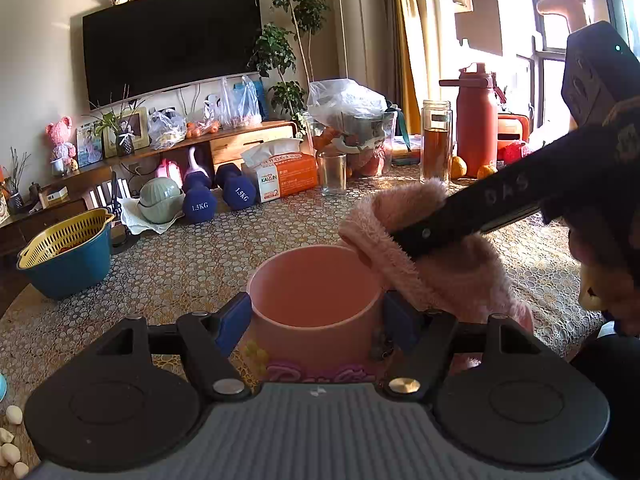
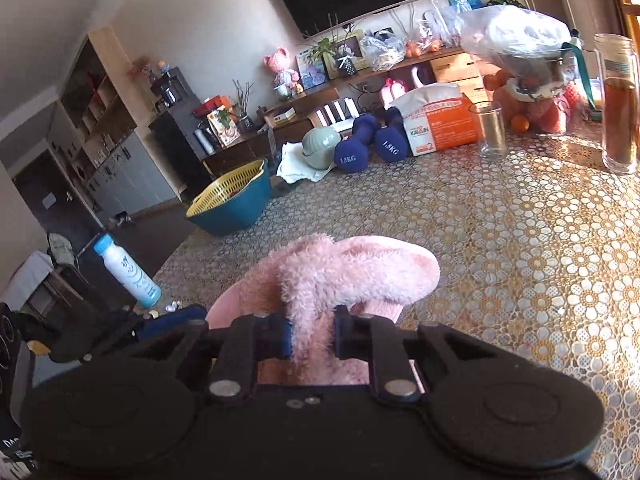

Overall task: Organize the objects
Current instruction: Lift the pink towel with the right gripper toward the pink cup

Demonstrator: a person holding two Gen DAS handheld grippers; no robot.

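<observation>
1. Now the left gripper [image 1: 316, 322] is closed around a pink cup [image 1: 314, 304]: its blue pads press on the two sides of the wall, just below the rim. The cup looks empty, and it stands on the table [image 1: 180, 264] covered with a patterned cloth.

2. The right gripper [image 2: 312, 336] pinches a fluffy pink cloth [image 2: 340, 272] — its jaws stand close together with a fold of the pile between them. In the left view the cloth hangs just beside the rim of the cup, on its right side, partly above the opening.

3. I judge the cloth to be very light and soft. It has no stiffness, so it will droop and bunch; a pinch on a thick fold holds it better than a pinch on the thin edge.

4. The cup seems to be stiff plastic or ceramic — I cannot tell which. Its wall is smooth and may slip, so a hold across the middle of the wall is safer.

5. I think the cloth is meant to go into the cup, and the loose end may catch on the rim.
</observation>
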